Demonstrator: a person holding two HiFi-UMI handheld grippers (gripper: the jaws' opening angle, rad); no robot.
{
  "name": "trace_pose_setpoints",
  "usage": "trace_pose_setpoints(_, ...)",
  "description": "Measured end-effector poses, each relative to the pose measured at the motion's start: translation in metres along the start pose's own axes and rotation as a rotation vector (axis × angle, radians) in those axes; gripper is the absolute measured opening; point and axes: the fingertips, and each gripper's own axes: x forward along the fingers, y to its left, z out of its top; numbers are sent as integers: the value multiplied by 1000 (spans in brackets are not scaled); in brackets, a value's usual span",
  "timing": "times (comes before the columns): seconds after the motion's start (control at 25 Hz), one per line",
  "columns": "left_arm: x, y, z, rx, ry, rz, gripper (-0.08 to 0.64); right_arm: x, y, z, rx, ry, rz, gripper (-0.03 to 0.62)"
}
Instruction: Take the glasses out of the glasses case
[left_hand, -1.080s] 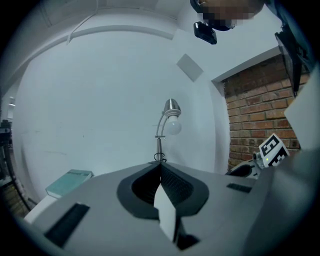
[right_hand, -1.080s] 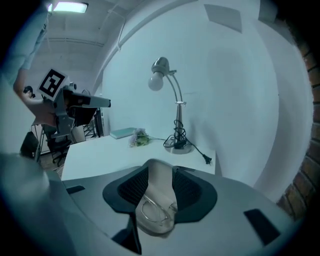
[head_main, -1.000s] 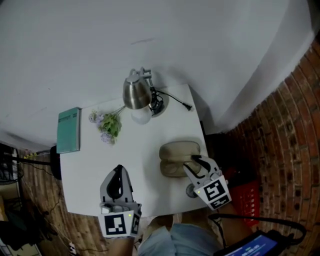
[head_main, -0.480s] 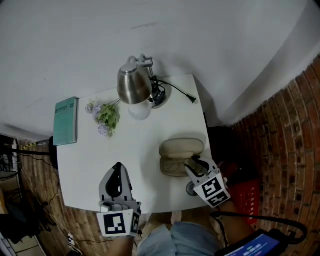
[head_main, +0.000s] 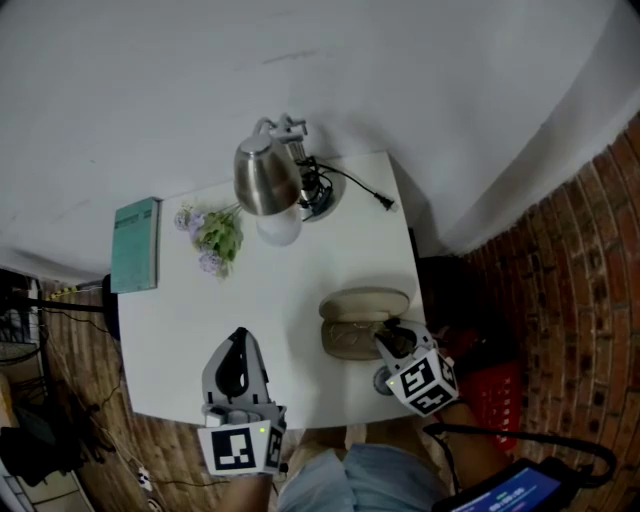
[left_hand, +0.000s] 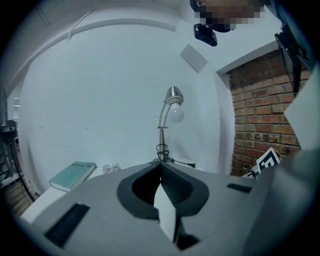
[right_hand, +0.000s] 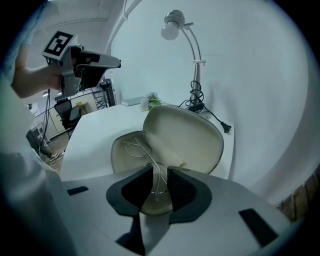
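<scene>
A beige glasses case (head_main: 365, 303) lies open on the white table (head_main: 280, 300), its lid (right_hand: 186, 136) standing up. Thin wire glasses (right_hand: 141, 149) lie folded in its tray. My right gripper (head_main: 386, 337) reaches down into the case's right end. In the right gripper view its jaws (right_hand: 160, 183) have just been closing; one wire rim stands between the pads, a narrow gap still shows, and the glasses rest in the tray. My left gripper (head_main: 238, 342) hovers at the table's front left, apart from the case, its jaws (left_hand: 161, 167) shut and empty.
At the back of the table stand a metal desk lamp (head_main: 266, 176) with its cable and plug (head_main: 380, 203). A small bunch of flowers (head_main: 216, 240) and a teal book (head_main: 136, 258) lie back left. A red crate (head_main: 492, 386) sits on the brick floor right of the table.
My right gripper has sunk into the case's right end and its jaws have narrowed around the wire rim. The left gripper has stayed where it was.
</scene>
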Motion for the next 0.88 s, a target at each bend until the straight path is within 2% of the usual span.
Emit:
trace_pose_setpoints(0.36, 2, 0, 5, -2, -8, 5, 6, 2, 4, -1, -141, 61, 36, 53)
trace_pose_setpoints(0.88, 1, 1, 9, 3, -18, 2, 6, -1, 5, 6, -177, 18, 17, 41)
